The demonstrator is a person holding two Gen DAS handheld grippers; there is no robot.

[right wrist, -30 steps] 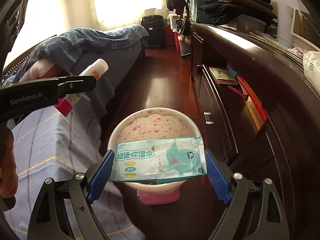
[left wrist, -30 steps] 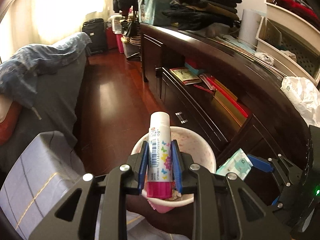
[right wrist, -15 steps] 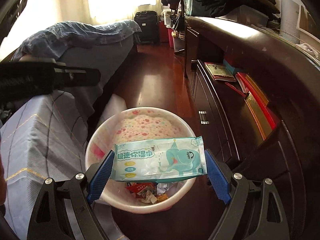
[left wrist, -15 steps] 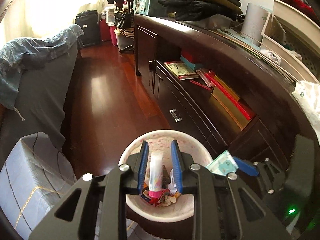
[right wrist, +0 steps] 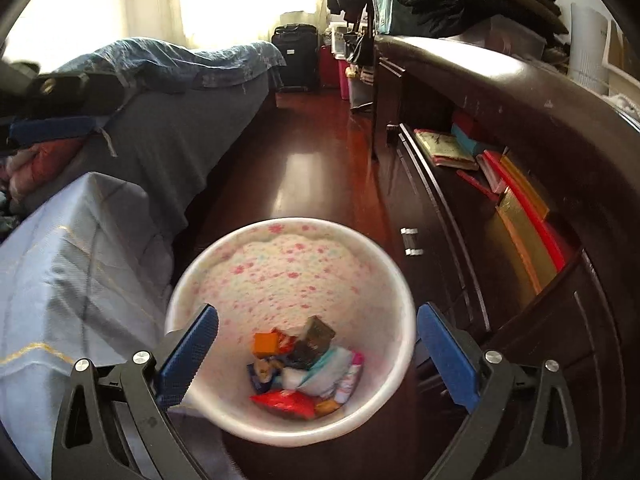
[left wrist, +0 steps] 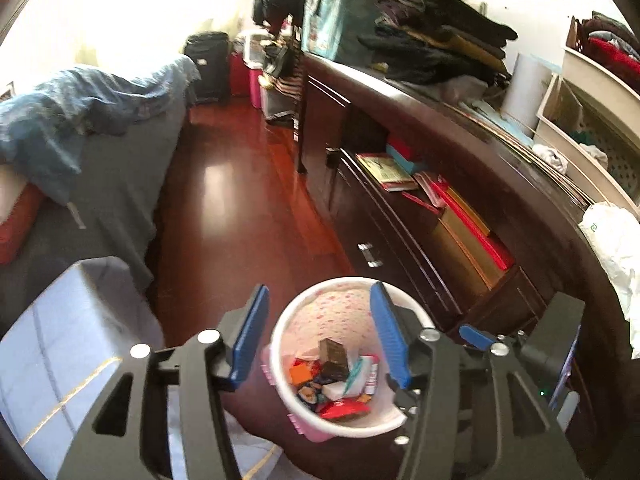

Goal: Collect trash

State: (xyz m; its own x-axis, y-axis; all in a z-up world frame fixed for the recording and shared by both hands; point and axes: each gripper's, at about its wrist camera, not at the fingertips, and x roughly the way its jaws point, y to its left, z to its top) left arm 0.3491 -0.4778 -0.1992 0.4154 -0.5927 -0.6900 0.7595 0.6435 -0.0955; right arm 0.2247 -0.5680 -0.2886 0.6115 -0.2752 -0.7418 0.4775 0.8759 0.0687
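We are hovering both grippers over the bin [left wrist: 316, 312] and both are now empty. A second ago the left gripper [left wrist: 316, 338] was clamping a glue stick and the right gripper [right wrist: 318, 356] was pinching a flat pack of wet wipes; half a second ago the stick was already dropping. Now both sets of jaws are standing spread wide, with nothing between the blue pads [left wrist: 250, 334]. In our judgement this means both pieces are delivered and this round of collecting is finished, so the next job is finding more litter.

The trash [right wrist: 306, 368] is lying in the bottom of the bin, toward 6 o'clock of its opening: an orange piece, a dark brown wrapper, a red packet, and the pale teal-and-white wipes pack [right wrist: 326, 370] with the pink-ended stick [right wrist: 352, 376] beside it at about 3 o'clock of the heap.

The right wrist view is looking almost straight down into the bin, so we are seeing the flowered inner wall [right wrist: 288, 268] and the heap clearly. The left wrist view is showing what that one is missing: the right gripper's body at 4 o'clock, the bin's pink base [left wrist: 310, 430], a white plastic bag [left wrist: 616, 248] on the dark cabinet [left wrist: 460, 128] at 3 o'clock, and the baskets above it. The bed [right wrist: 168, 136] is running along 9 to 10 o'clock in both.
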